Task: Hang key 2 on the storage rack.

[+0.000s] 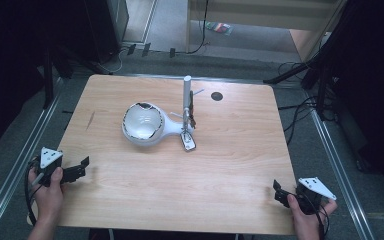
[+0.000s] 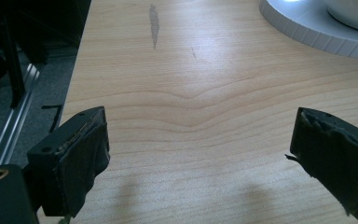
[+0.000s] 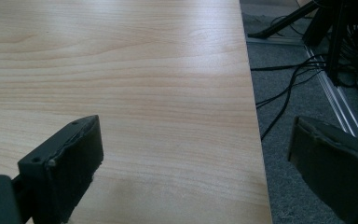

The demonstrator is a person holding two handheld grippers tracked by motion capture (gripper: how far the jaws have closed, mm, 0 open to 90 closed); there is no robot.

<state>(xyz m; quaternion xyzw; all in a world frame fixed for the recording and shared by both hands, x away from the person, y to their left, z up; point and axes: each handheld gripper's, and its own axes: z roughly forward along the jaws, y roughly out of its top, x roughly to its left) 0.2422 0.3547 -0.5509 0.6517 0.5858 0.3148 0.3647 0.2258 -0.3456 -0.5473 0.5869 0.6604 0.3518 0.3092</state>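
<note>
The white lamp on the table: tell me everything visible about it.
The white lamp stands near the middle of the wooden table, apart from both grippers. It looks like glossy plastic. A round, bowl-shaped head lies at the left with its hollow facing up; its rim looks chipped or dark in places. A neck joins it to a slim upright post at the right, which rises from a small foot. The left gripper view shows a ribbed white edge, likely part of it.

No text, label, brand, number or sign can be read anywhere here.
</note>
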